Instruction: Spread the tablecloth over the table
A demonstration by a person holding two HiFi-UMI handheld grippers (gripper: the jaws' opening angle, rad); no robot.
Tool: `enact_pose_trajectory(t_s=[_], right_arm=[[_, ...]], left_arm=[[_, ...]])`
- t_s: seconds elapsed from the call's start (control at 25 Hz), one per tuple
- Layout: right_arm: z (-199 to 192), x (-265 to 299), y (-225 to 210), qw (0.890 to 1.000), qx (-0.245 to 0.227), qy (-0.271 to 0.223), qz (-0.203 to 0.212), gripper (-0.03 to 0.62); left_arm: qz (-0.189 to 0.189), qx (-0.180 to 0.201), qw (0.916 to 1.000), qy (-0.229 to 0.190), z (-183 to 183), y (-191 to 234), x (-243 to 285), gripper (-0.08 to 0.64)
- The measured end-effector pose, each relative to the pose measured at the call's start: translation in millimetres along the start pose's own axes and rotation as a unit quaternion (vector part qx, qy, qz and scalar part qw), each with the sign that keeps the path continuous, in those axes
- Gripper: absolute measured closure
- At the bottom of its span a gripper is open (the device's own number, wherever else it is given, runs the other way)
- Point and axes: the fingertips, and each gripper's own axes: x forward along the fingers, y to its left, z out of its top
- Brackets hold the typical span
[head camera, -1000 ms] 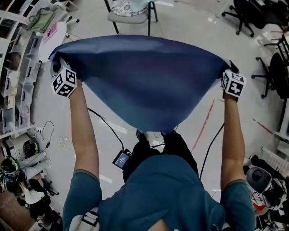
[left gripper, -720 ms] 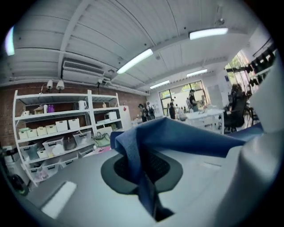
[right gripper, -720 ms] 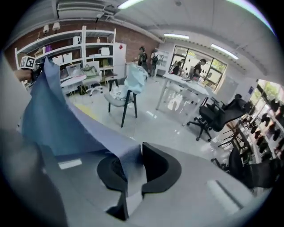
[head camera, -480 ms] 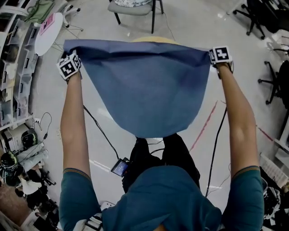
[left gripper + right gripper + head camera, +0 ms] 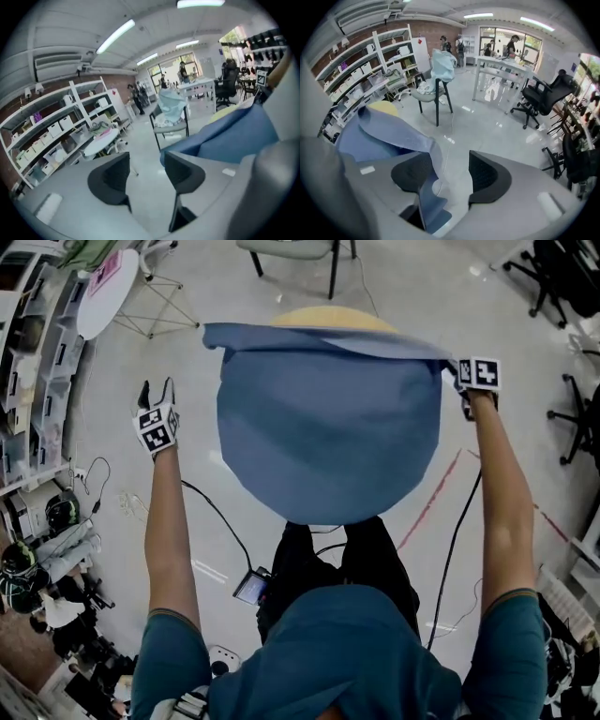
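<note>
A blue tablecloth [image 5: 328, 427] lies draped over a round table, whose yellow top [image 5: 333, 318] shows bare at the far edge. My left gripper [image 5: 156, 392] hangs well to the left of the cloth; its jaws are opening and nothing is between them [image 5: 145, 180]. In the left gripper view the cloth [image 5: 234, 136] lies off to the right. My right gripper [image 5: 466, 381] is at the cloth's far right corner. Its jaws [image 5: 450, 176] are opening; a loose strip of cloth [image 5: 426, 197] still hangs between them along the left pad, unpressed.
A chair [image 5: 291, 249] stands just beyond the table. A small white round table [image 5: 103, 296] and shelving [image 5: 28, 352] are at the left, office chairs [image 5: 572, 399] at the right. Cables [image 5: 211, 502] and a red tape line [image 5: 431, 502] cross the floor near my legs.
Both grippers came down and the cloth settled onto the round table. The left gripper let go of its corner and moved away to the left; the right jaws opened around their corner.
</note>
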Motion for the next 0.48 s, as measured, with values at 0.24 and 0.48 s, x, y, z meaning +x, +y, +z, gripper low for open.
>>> enact_pose_trajectory(t_s=[0.24,0.48], right_arm=[[-19.6,-66.0,58.5,0.985,0.016,-0.156,-0.071,0.402],[-44.2,-83.5,71.6,0.976,-0.001,-0.178,-0.123,0.400]], left_arm=[[-0.227,-0.022,0.9725,-0.048,-1.3,-235.0,-57.9,0.413],[-0.304,-0.044,0.9518,0.004,-23.5,-343.1,-60.9,0.419]])
